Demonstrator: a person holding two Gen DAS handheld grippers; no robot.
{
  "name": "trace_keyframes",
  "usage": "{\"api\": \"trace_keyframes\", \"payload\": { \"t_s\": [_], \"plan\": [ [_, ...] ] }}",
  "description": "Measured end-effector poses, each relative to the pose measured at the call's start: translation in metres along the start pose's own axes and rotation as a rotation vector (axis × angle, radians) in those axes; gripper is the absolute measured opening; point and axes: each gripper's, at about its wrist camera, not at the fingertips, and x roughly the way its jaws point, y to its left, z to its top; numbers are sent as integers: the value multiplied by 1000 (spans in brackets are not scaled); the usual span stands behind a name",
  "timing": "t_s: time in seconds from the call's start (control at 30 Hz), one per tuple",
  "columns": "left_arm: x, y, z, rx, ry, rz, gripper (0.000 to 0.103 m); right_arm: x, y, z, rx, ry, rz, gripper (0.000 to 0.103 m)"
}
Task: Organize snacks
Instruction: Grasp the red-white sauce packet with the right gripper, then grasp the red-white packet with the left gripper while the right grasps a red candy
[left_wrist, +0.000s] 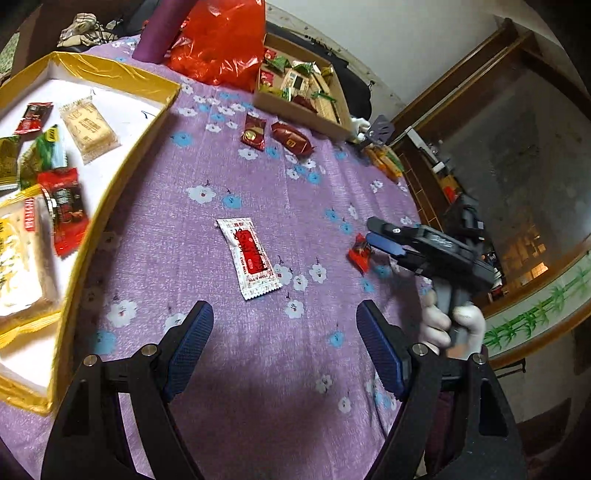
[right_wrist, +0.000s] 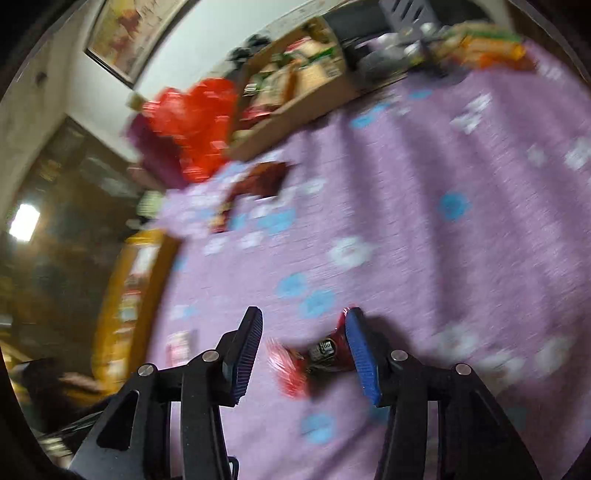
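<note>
My right hand-held gripper (right_wrist: 303, 354) has its jaws parted around the small red foil-wrapped snack (right_wrist: 314, 358); the wrapper lies on the purple flowered cloth of the counter (right_wrist: 443, 258), against the pad (right_wrist: 360, 354) at three o'clock, and I judge it not yet clamped. If I close now, it may skid out sideways. My left hand-held gripper (left_wrist: 284, 347) hangs released and empty, the white-and-red sachet (left_wrist: 251, 258) lying at twelve o'clock ahead; drifting low could knock it from the gold-rimmed white tray (left_wrist: 110, 74).
</note>
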Motion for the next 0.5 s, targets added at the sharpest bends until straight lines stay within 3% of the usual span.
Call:
{"api": "trace_keyframes", "payload": {
  "t_s": [0.23,0.5],
  "plan": [
    [24,-6,0,25,44,40,80,-8,20,-11,-103,-12,-253,50],
    [52,-5,10,78,52,164,80,13,33,-30,-135,64,-307,51]
  ]
}}
